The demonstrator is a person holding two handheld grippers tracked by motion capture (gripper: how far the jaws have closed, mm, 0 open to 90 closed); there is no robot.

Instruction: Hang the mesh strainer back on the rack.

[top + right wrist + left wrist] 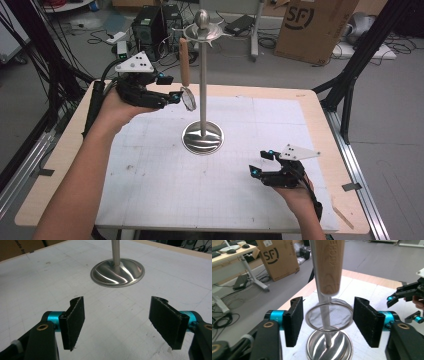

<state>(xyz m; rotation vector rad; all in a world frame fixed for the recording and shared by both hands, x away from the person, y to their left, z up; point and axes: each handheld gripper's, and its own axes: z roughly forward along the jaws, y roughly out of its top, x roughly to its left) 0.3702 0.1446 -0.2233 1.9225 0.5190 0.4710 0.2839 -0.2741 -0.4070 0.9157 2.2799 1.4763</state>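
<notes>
A small, light mesh strainer [329, 316] with a smooth wooden handle, hung on a steel rack, is seen between the left gripper [327, 323]'s parted, non-touching jaws; the stiff wire rim is judged the best grip.

Tan wood strainer handle [329, 265] w/ silver mesh, chrome stand [202, 136], white gridded mat [165, 175]

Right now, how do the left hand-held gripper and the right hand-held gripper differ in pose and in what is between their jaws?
The left hand-held gripper is raised beside the stand; the right hand-held gripper sits low, near the white mat. The left hand-held gripper has the strainer, hanging from the stand, between its pads without touching them; the right hand-held gripper has nothing between its pads. Both stand open.
</notes>
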